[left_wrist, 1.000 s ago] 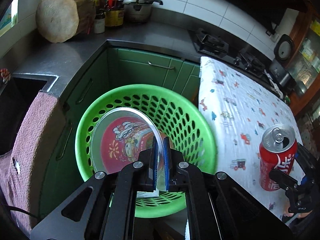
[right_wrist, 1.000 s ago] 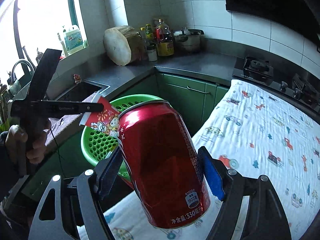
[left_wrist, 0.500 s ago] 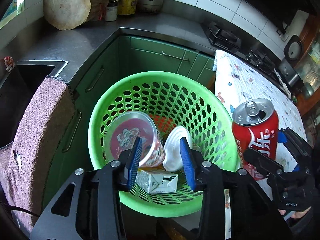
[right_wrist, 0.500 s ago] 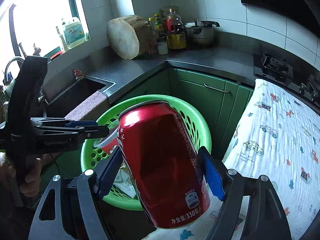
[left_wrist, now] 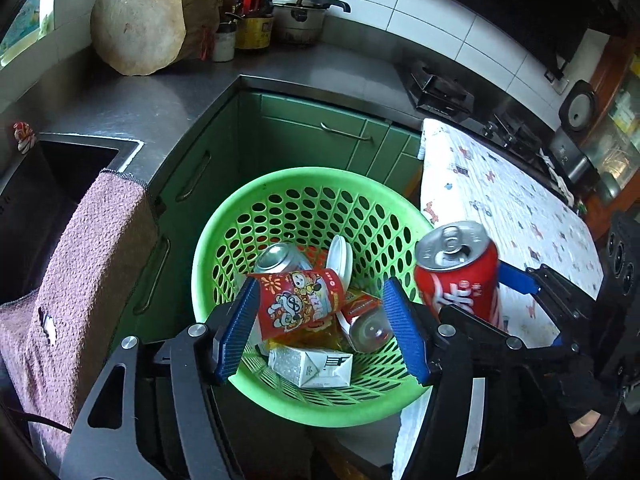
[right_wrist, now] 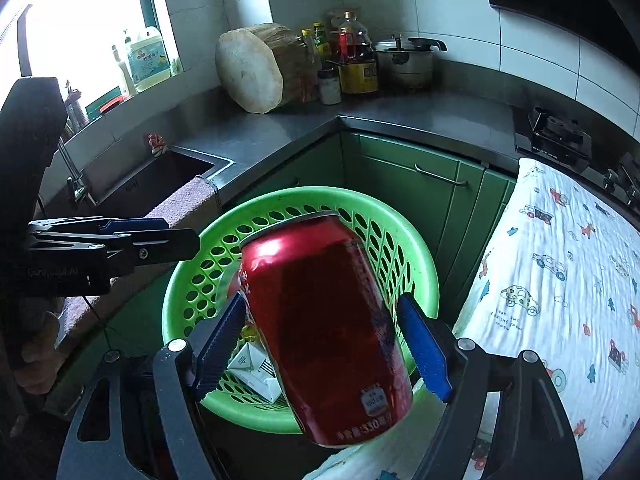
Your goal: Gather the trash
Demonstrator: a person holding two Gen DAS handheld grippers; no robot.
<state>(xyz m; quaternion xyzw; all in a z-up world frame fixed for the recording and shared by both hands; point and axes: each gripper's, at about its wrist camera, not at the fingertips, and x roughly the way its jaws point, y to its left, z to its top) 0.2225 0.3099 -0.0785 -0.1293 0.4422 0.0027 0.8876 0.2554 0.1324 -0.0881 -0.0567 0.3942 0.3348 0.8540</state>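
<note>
At the far left of the left wrist view, a pink towel (left_wrist: 80,280) is hanging over the sink edge (left_wrist: 120,148), with the steel counter (left_wrist: 168,96) running behind it and a round wooden block (left_wrist: 138,24) sitting on top. Moving right, the left gripper (left_wrist: 320,328) is hovering above the green basket (left_wrist: 256,384), jaws opening, already wide, nothing pressed between the blue pads; the printed paper cup (left_wrist: 300,304) is lying loose in the basket below them. Also sitting in the basket: a silver can (left_wrist: 276,258), a white lid (left_wrist: 340,260) standing on edge, a clear bottle (left_wrist: 368,328), a white carton (left_wrist: 312,366). Right of that, the red soda can (left_wrist: 460,280) is sitting tilted over the basket's right rim, between the right gripper's pads. In the right wrist view the right gripper (right_wrist: 324,344) is opening a bit more; the left pad is looking close to or touching the can (right_wrist: 328,320), and a small gap is showing at the right pad, so I can't tell if it's gripping it firmly. The can is leaning left, top end pointing toward the basket (right_wrist: 420,256). Farthest right, the table with the cartoon-print cloth (right_wrist: 560,280) is standing just beside the basket, with the stove (right_wrist: 556,136) behind it.
</note>
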